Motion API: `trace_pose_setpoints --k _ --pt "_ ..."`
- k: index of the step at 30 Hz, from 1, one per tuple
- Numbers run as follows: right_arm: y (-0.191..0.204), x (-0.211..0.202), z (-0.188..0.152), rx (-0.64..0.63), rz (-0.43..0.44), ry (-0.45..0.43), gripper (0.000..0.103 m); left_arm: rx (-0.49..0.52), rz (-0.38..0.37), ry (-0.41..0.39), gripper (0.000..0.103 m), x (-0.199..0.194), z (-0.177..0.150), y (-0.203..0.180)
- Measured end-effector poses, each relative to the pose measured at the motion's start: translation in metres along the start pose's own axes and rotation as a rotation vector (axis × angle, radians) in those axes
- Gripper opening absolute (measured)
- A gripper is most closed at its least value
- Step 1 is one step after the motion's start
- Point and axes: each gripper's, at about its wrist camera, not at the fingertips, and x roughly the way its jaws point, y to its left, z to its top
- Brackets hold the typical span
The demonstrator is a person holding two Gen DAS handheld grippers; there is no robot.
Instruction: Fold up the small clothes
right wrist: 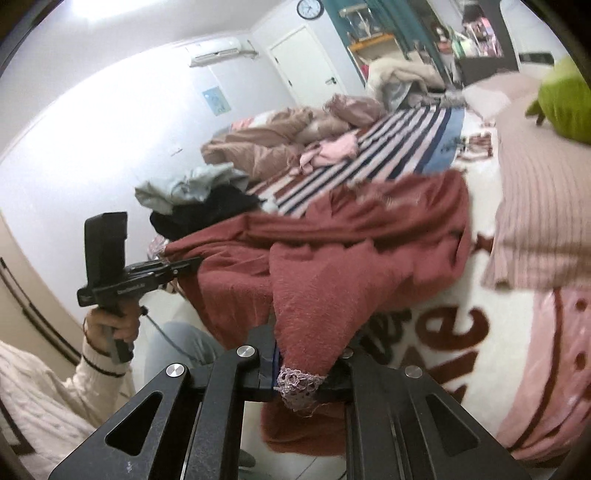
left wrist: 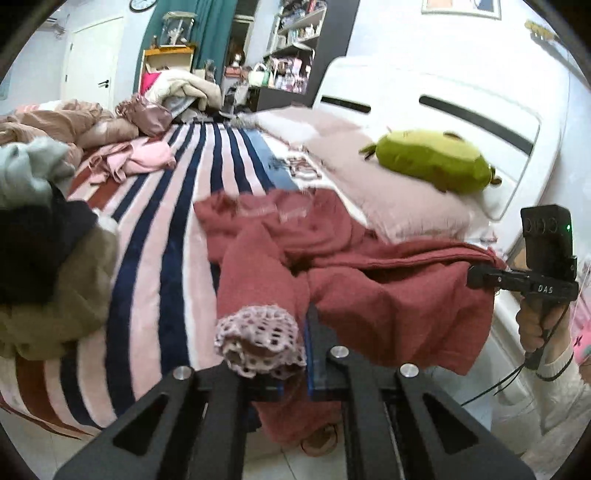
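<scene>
With the jaws of the left gripper (left wrist: 295, 373) and right gripper (right wrist: 299, 380) each clamped on a lace-trimmed cuff, the red garment (left wrist: 369, 280) hangs unfolded over the bed (left wrist: 177, 229) edge; all folds apparently remain, and the clothes pile (left wrist: 40, 236) waits.

Brick-red garment (left wrist: 388, 288) with mauve lace cuff (left wrist: 258, 343); navy-pink striped blanket (left wrist: 177, 206)

I see a bedroom with pale walls. A bed (left wrist: 177, 206) carries a striped blanket; a white headboard (left wrist: 443, 107) stands at its right. A white door (left wrist: 94, 62), teal curtain (left wrist: 210, 33) and cluttered shelving (left wrist: 295, 48) line the far wall. A wall clock (right wrist: 309, 8) and air conditioner (right wrist: 216, 50) hang high.
</scene>
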Motion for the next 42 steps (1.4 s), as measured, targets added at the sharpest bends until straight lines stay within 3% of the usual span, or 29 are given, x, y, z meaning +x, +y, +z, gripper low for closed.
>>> trace_pose_setpoints --k 2,7,13,17,22,24,25,29,31,32,37,42 --pt "0.000 0.001 0.016 -0.014 -0.026 -0.015 0.006 0.011 0.007 -0.022 0.005 0.003 0.013 0.002" --pt "-0.038 0.034 0.067 -0.005 -0.123 -0.007 0.006 0.027 0.026 0.000 0.006 0.059 0.061 0.018" --pt "-0.115 0.109 0.117 0.106 -0.228 0.097 0.006 0.008 0.076 0.129 0.006 0.160 0.115 0.057" --pt "-0.141 0.149 0.126 0.115 -0.273 0.165 0.007 -0.011 0.112 0.247 0.007 0.218 0.121 0.078" --pt "-0.157 0.176 0.115 0.095 -0.293 0.228 0.011 0.012 0.142 0.298 0.011 0.243 0.110 0.082" --pt "-0.157 0.179 0.109 0.079 -0.292 0.238 0.012 -0.001 0.139 0.298 0.016 0.245 0.106 0.082" --pt "-0.155 0.179 0.107 0.067 -0.295 0.240 0.014 -0.009 0.128 0.293 0.025 0.243 0.105 0.082" --pt "-0.148 0.169 0.106 0.055 -0.275 0.230 0.032 -0.026 0.102 0.234 0.072 0.222 0.110 0.073" --pt "-0.139 0.157 0.105 0.043 -0.270 0.215 0.053 -0.014 0.089 0.191 0.073 0.199 0.113 0.067" --pt "-0.134 0.150 0.104 0.035 -0.273 0.210 0.056 -0.014 0.076 0.177 0.073 0.189 0.113 0.065" --pt "-0.111 0.101 0.084 0.011 -0.258 0.173 0.062 -0.015 0.075 0.140 0.078 0.135 0.098 0.062" --pt "-0.104 0.070 0.052 0.031 -0.240 0.162 0.064 -0.026 0.046 0.189 0.081 0.123 0.054 0.054"
